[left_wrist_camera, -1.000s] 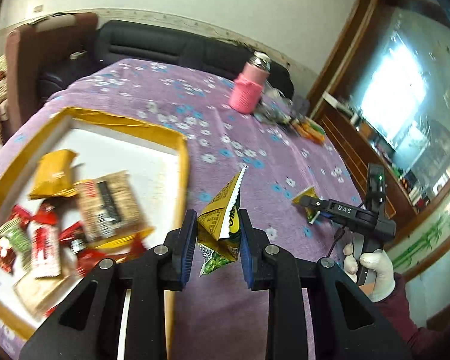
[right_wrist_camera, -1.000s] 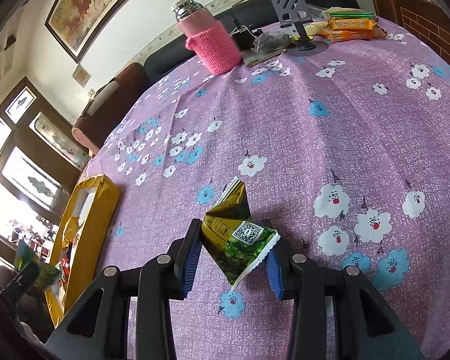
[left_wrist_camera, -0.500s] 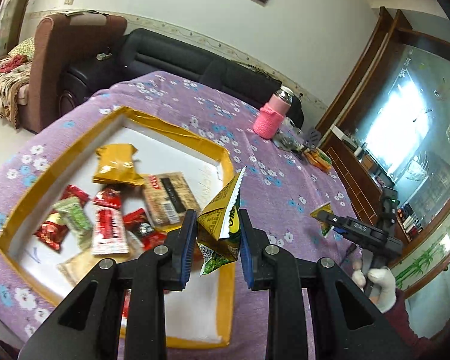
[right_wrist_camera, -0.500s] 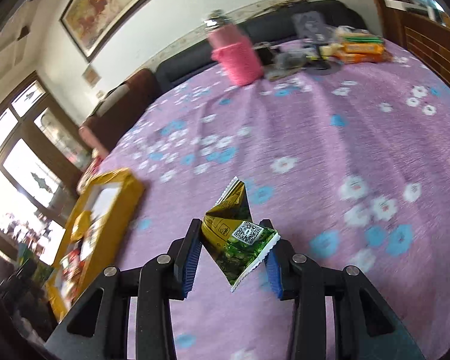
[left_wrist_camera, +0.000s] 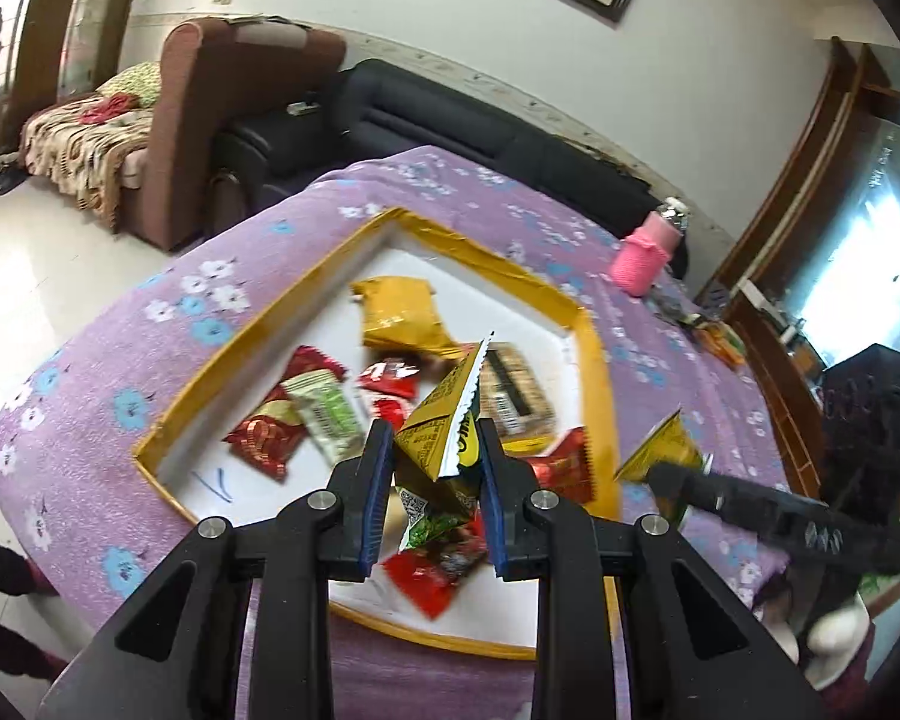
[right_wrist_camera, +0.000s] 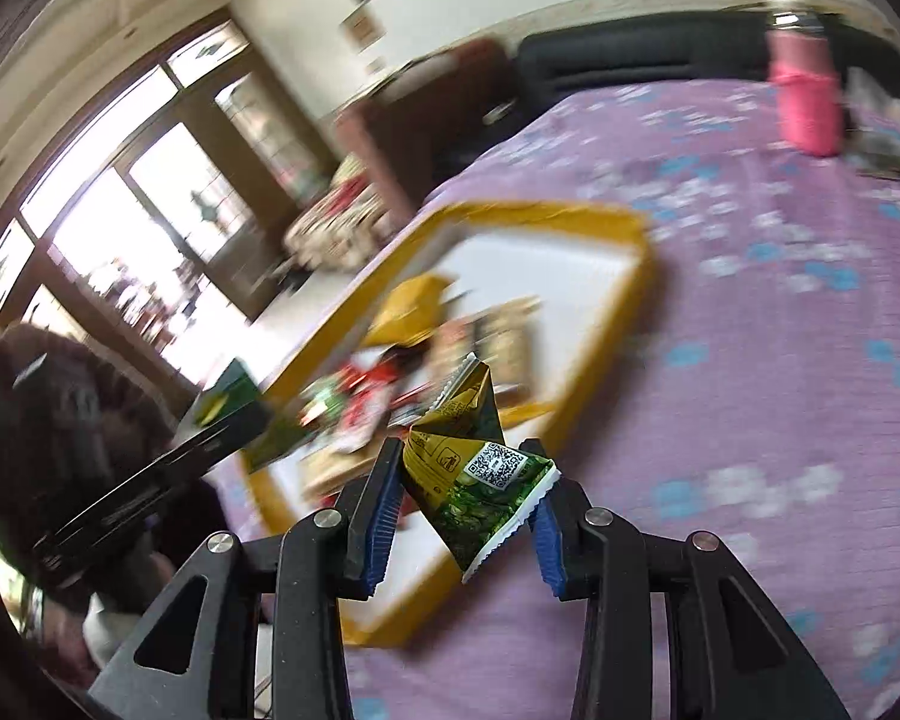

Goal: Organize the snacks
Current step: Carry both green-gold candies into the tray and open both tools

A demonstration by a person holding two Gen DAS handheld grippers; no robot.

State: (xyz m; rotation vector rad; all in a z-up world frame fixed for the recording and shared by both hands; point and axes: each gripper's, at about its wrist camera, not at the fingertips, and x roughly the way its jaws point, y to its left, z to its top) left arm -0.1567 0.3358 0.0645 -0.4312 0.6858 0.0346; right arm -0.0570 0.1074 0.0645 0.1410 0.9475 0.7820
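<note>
A: Both packets have travelled from over the bare purple cloth to the yellow-rimmed tray (left_wrist_camera: 594, 372). The left gripper (left_wrist_camera: 431, 468) is clenched on a yellow-green triangular packet (left_wrist_camera: 441, 426), held in the air above the tray's near end.

B: And the other?

A: The right gripper (right_wrist_camera: 465, 504) grips its own green packet with the QR code (right_wrist_camera: 480, 474), also airborne, by the tray's near edge.

B: How will they handle?

A: I'd judge them light, puffed and crinkly, likely to slip or crush. Pinch across the flat body, not the serrated seam.

B: Do the views differ?

A: The left view shows the tray's contents sharply: an orange pouch (left_wrist_camera: 399, 312), red wrappers (left_wrist_camera: 270, 429), a cracker pack (left_wrist_camera: 513, 390), on the flowered worktop (left_wrist_camera: 108, 384). The right view is motion-blurred, but shows the QR face and a pink-sleeved bottle (right_wrist_camera: 804, 102).
</note>
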